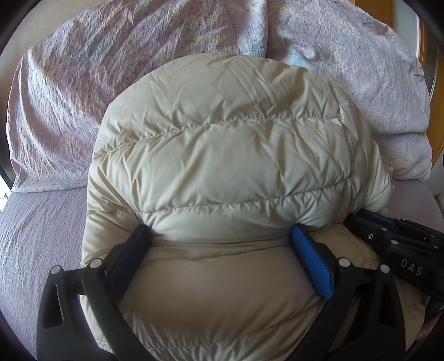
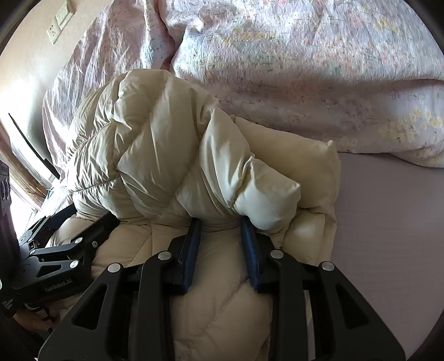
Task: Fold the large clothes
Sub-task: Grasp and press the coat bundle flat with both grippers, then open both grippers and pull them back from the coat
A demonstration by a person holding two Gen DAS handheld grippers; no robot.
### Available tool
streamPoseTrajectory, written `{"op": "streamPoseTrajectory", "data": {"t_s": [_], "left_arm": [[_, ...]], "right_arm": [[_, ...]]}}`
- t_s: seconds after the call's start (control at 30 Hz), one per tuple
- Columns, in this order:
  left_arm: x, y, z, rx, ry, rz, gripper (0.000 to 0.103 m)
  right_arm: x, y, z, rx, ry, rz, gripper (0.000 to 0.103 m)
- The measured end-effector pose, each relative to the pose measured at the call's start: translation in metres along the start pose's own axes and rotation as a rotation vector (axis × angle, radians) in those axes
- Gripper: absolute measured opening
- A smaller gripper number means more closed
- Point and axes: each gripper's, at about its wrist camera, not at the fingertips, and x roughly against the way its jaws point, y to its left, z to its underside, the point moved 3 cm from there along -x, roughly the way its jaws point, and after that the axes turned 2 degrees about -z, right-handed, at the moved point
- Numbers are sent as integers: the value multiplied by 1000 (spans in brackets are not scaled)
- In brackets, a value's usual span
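A cream quilted puffer jacket lies bunched on the bed and fills most of the left wrist view; it also shows in the right wrist view. My left gripper has its jaws wide apart with a thick fold of the jacket bulging between the blue pads. My right gripper has its jaws narrower and pinches a fold of the jacket's edge. The right gripper's body also shows at the right of the left wrist view, close beside the left one.
A lilac bed sheet lies under the jacket, with bare sheet on the right. Floral pillows sit behind the jacket. A wall with sockets is at far left.
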Motion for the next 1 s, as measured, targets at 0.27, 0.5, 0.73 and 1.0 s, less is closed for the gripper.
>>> {"op": "streamPoseTrajectory", "data": {"t_s": [0.27, 0.5, 0.73, 1.0], "left_arm": [[-3, -1, -1, -1, 1, 0, 100], [-2, -1, -1, -7, 7, -5, 101], [5, 2, -4, -24, 11, -7, 101], [64, 41, -11, 29, 10, -4, 100]], "right_arm": [[-2, 0, 0, -3, -3, -1, 31], [-3, 0, 0, -4, -6, -2, 31], [2, 4, -6, 1, 22, 11, 33], [66, 23, -11, 22, -30, 188, 76]]}}
